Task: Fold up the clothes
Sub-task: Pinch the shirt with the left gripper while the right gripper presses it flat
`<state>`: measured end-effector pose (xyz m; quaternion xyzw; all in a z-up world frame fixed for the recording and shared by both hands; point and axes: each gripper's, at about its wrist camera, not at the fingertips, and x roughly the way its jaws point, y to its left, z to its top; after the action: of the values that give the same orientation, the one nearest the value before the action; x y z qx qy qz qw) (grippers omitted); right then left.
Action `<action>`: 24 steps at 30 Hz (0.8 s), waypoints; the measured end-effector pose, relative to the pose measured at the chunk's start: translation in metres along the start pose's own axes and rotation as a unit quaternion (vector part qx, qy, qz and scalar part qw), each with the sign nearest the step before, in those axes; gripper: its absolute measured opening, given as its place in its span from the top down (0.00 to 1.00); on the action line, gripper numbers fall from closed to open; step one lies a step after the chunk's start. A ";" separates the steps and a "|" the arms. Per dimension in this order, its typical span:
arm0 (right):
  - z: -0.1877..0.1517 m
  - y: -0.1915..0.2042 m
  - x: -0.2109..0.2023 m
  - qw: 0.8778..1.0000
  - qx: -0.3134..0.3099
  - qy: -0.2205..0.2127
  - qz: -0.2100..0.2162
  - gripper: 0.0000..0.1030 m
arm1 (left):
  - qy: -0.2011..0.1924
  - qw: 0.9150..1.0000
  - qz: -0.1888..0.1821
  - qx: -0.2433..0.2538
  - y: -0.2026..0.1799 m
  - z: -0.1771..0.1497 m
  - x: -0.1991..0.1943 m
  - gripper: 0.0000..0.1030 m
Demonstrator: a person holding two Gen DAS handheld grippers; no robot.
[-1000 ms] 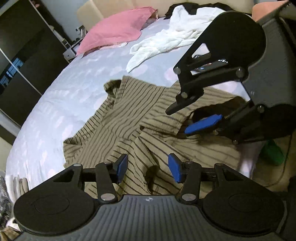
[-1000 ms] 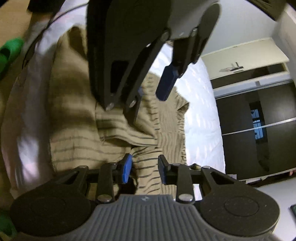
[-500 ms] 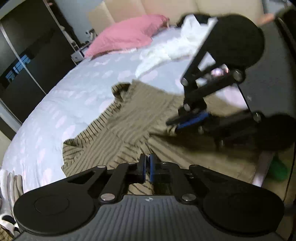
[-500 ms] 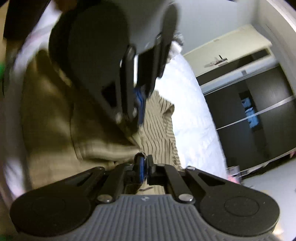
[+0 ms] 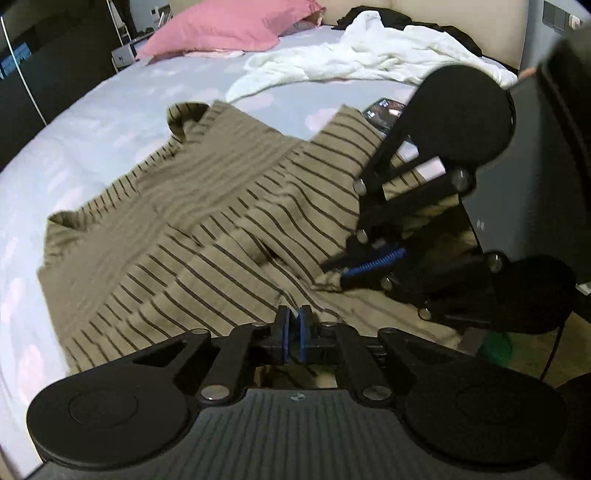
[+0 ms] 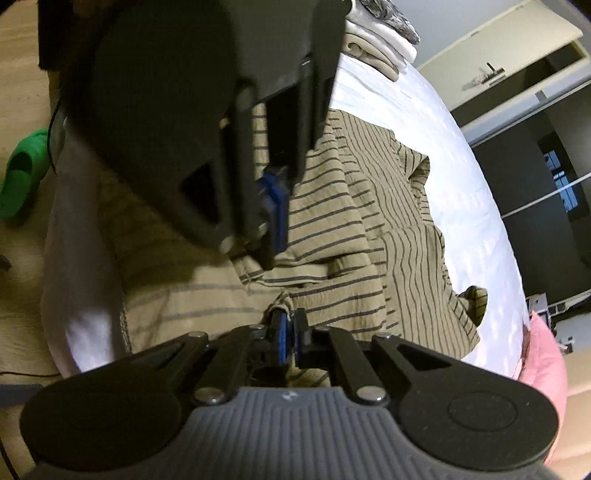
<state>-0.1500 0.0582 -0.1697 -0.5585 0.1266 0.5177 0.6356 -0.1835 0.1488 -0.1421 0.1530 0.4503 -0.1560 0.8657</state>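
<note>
An olive shirt with dark stripes [image 5: 221,206] lies spread and partly folded on the pale bed sheet [image 5: 92,122]. My left gripper [image 5: 294,314] is shut on a fold of its near hem. Just to the right, my right gripper [image 5: 343,269] pinches another bit of hem. In the right wrist view the right gripper [image 6: 289,317] has striped cloth [image 6: 332,229] between its blue pads, its jaws opening a touch while the pads still press. The left gripper [image 6: 273,251] hangs large above it, pads together on the fabric.
A pink pillow [image 5: 229,27] and a crumpled white garment [image 5: 354,59] lie at the bed's far side, with a phone [image 5: 384,110] near the shirt. Folded clothes [image 6: 380,44] are stacked at one bed end. A green slipper [image 6: 22,181] sits on the wooden floor.
Both grippers stood open over the shirt a second ago; both have since dropped and closed on its hem. The view has rolled as the wrists turned.
</note>
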 end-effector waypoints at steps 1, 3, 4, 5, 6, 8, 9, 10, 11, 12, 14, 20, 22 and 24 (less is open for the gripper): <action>0.000 -0.001 -0.003 1.000 0.004 -0.002 0.003 0.94 | -0.001 1.000 -0.001 -0.001 -0.001 -0.001 0.000 0.95; 0.000 0.000 -0.012 1.000 0.006 -0.011 0.001 0.89 | -0.004 1.000 -0.002 -0.003 -0.001 -0.003 -0.003 0.89; 0.007 0.003 -0.020 1.000 0.006 -0.019 -0.001 0.80 | -0.007 1.000 -0.002 -0.004 -0.001 -0.002 -0.007 0.83; 0.015 0.006 -0.027 1.000 0.006 -0.027 -0.003 0.69 | -0.013 1.000 0.001 -0.005 -0.001 -0.001 -0.012 0.78; 0.018 0.004 -0.028 0.999 0.009 -0.035 -0.004 0.65 | -0.021 1.000 0.006 -0.005 0.000 0.001 -0.017 0.68; 0.022 0.000 -0.035 0.999 0.016 -0.049 -0.011 0.65 | -0.042 0.999 0.021 -0.004 -0.001 0.003 -0.032 0.54; 0.023 -0.002 -0.039 0.998 0.019 -0.054 -0.015 0.65 | -0.049 0.998 0.025 -0.005 0.001 0.004 -0.037 0.51; 0.023 -0.004 -0.043 0.998 0.022 -0.058 -0.017 0.65 | -0.054 0.998 0.027 -0.009 0.003 0.004 -0.043 0.51; 0.024 -0.007 -0.048 0.997 0.028 -0.063 -0.021 0.64 | -0.056 0.998 0.029 -0.015 0.006 0.005 -0.047 0.50; 0.024 -0.012 -0.053 0.997 0.040 -0.068 -0.023 0.63 | -0.056 0.998 0.031 -0.025 0.010 0.007 -0.050 0.50; 0.024 -0.025 -0.057 0.995 0.070 -0.073 -0.023 0.60 | -0.055 0.997 0.032 -0.043 0.020 0.009 -0.058 0.50; 0.016 -0.080 -0.072 0.984 0.168 -0.065 -0.010 0.57 | -0.063 0.990 0.029 -0.125 0.072 0.020 -0.086 0.49; 0.010 -0.107 -0.072 0.976 0.211 -0.058 -0.002 0.55 | -0.070 0.986 0.028 -0.150 0.095 0.028 -0.090 0.49; 0.002 -0.137 -0.065 0.965 0.257 -0.054 0.015 0.51 | -0.077 0.983 0.039 -0.160 0.119 0.033 -0.093 0.49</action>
<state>-0.0693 0.0480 -0.0423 -0.3458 0.2289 0.5070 0.7556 -0.1618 0.2551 -0.0321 0.0173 0.3951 -0.0598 0.9165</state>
